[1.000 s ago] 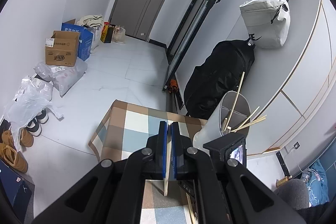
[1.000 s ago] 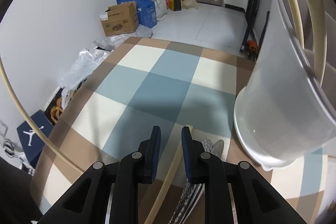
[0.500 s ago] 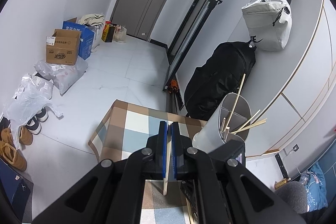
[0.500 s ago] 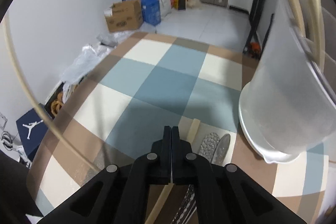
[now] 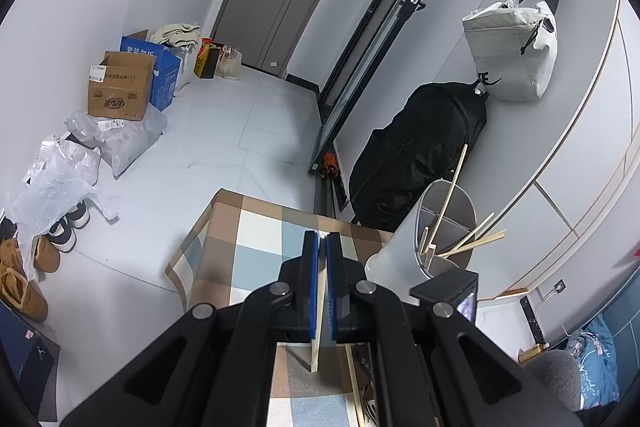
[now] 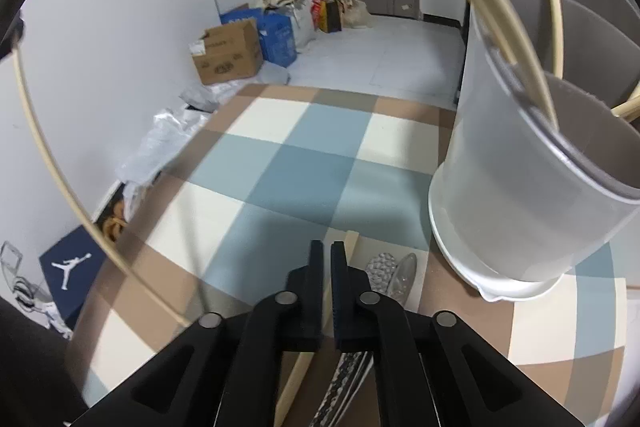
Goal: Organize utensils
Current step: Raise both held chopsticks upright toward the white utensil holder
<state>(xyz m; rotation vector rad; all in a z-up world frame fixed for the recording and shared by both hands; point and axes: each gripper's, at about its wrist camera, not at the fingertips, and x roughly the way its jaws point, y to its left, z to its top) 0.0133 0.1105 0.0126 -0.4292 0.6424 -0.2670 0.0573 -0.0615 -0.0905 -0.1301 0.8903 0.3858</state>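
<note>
1. Your left gripper has its blue-padded fingers pinched on a pale wooden chopstick, held well above the checked blue, cream and brown tablecloth.
2. Your right gripper hangs low over the cloth with its black fingers nearly together, a thin gap between them; you cannot tell whether they grip anything.
3. Another wooden chopstick and patterned metal utensil heads lie just beneath it.
4. The translucent white divided utensil holder stands on the cloth to the right, with several chopsticks leaning out.
</note>
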